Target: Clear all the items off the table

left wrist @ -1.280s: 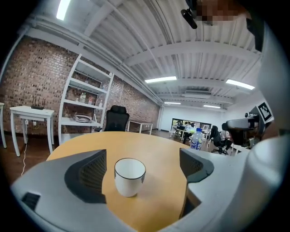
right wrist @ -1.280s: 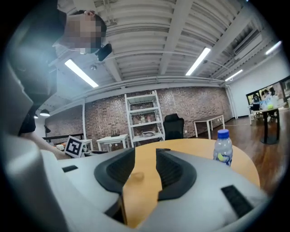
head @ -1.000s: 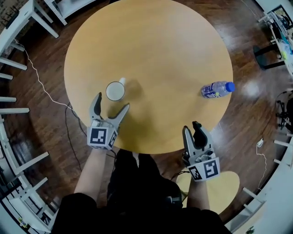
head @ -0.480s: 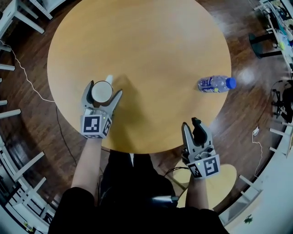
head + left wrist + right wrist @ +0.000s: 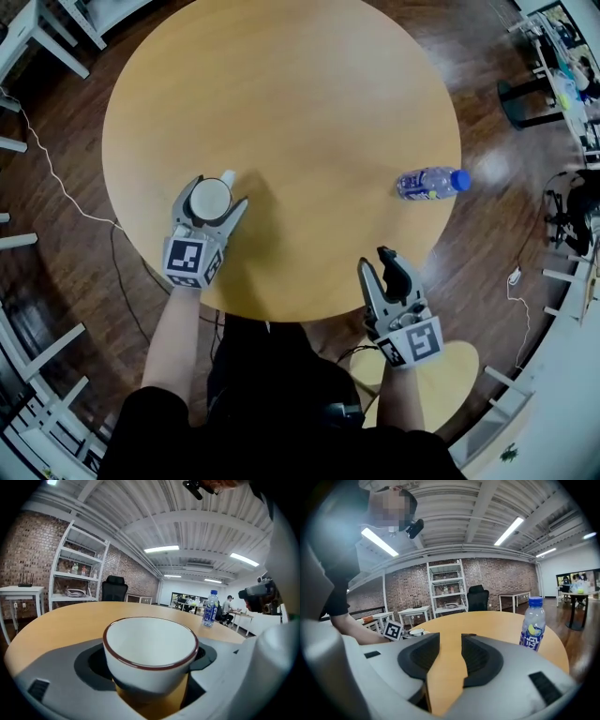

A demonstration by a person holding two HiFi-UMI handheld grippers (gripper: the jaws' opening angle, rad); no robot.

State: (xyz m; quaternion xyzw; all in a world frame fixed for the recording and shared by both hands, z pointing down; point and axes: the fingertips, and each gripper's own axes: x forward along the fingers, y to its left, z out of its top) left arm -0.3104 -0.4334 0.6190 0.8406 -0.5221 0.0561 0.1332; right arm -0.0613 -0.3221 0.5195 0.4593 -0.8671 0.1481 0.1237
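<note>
A white cup (image 5: 208, 198) with a brown rim (image 5: 150, 653) stands near the left front edge of the round wooden table (image 5: 309, 103). My left gripper (image 5: 217, 192) has one jaw on each side of the cup. Its jaws are closing, and a thin gap still shows beside the cup (image 5: 150, 667). A clear water bottle with a blue cap (image 5: 427, 183) lies on its side at the table's right edge, far from both grippers. It also shows in the right gripper view (image 5: 532, 623). My right gripper (image 5: 377, 261) hovers at the front edge, jaws close together with nothing between them (image 5: 451, 653).
A yellow stool (image 5: 455, 375) sits under the right gripper. White chair frames (image 5: 19, 141) ring the left side, and a white cable (image 5: 66, 187) runs across the dark wood floor. A white shelf (image 5: 77, 573) and a black office chair (image 5: 115, 588) stand beyond the table.
My left gripper moved forward until its jaws straddle the cup, then began narrowing. The right gripper and the bottle stayed in place.
</note>
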